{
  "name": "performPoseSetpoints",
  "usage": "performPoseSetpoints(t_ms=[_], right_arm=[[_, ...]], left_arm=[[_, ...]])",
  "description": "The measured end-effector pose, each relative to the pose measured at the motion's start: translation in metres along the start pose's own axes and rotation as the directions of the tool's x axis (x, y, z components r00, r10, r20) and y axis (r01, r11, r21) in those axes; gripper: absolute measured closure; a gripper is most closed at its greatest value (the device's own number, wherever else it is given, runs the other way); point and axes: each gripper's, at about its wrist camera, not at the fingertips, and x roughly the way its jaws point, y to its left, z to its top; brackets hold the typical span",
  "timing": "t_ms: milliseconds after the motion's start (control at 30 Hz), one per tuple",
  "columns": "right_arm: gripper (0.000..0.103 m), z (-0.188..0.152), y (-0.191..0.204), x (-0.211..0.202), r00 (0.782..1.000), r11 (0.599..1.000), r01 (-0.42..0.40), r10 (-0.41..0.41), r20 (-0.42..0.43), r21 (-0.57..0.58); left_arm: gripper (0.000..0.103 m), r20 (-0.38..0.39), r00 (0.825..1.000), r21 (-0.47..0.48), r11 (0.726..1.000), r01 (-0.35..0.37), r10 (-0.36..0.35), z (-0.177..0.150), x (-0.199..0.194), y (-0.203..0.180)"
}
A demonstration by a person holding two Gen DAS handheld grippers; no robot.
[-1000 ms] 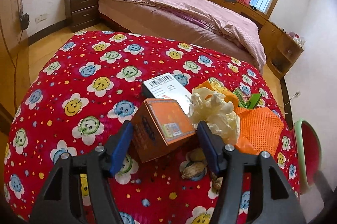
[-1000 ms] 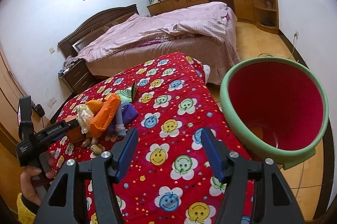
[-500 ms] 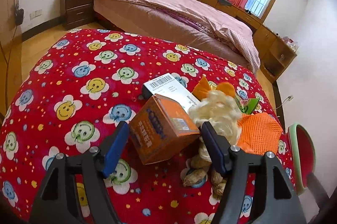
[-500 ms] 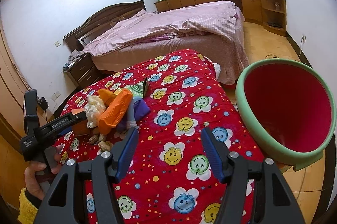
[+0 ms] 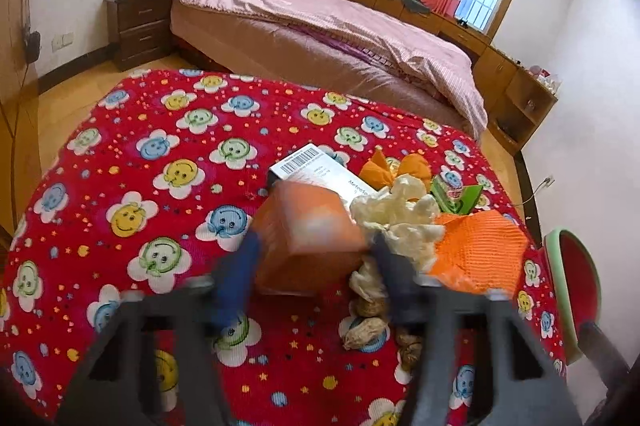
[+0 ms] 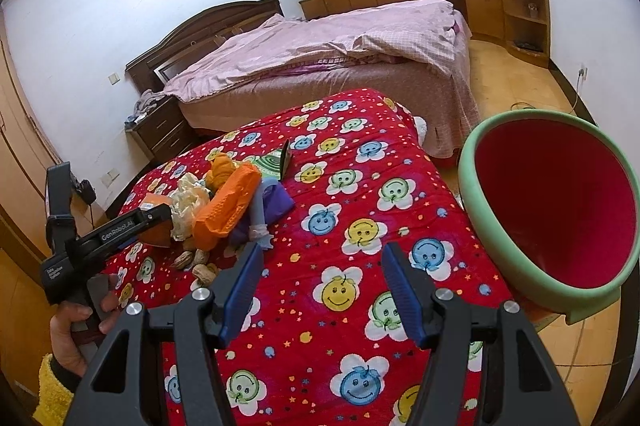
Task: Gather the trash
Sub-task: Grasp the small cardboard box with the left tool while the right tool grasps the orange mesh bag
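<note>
A pile of trash lies on the red smiley-flower cloth (image 5: 132,186). It holds an orange box (image 5: 312,234), a crumpled cream tissue (image 5: 400,214), orange mesh (image 5: 480,250), a white barcoded packet (image 5: 316,166) and nutshells (image 5: 366,334). My left gripper (image 5: 315,244) is closing around the orange box; both are blurred, and its blue pads meet the box's sides. The right wrist view shows that left gripper (image 6: 152,222) at the pile, held by a hand (image 6: 76,322). My right gripper (image 6: 322,252) hovers open over bare cloth, nothing between its fingers.
A green-rimmed red bin (image 6: 480,210) gapes at the cloth's right edge, also in the left wrist view as the bin (image 5: 560,266). A purple item (image 6: 276,198) and a green wrapper (image 5: 456,194) lie in the pile. A pink-covered bed (image 6: 320,42) stands behind.
The left gripper's jaws widened around the orange box, then narrowed onto it; the box now looks blurred. The right gripper stayed open and barely moved.
</note>
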Motion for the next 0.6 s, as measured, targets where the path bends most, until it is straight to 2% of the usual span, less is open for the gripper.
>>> performPoseSetpoints(t_ms=[333,600], right_arm=[[0.038,0.014,0.02,0.008,0.998,0.998,-0.055,0.055,0.002,-0.038],[0.038,0.029,0.043,0.041,0.992,0.992,-0.119,0.117,-0.052,-0.052]], left_arm=[[0.056,-0.003,1.0,0.007,1.0,0.0,0.001,-0.004,-0.019,0.006],[0.057,0.032,0.999,-0.008,1.0,0.015,-0.015,-0.005,-0.044,0.015]])
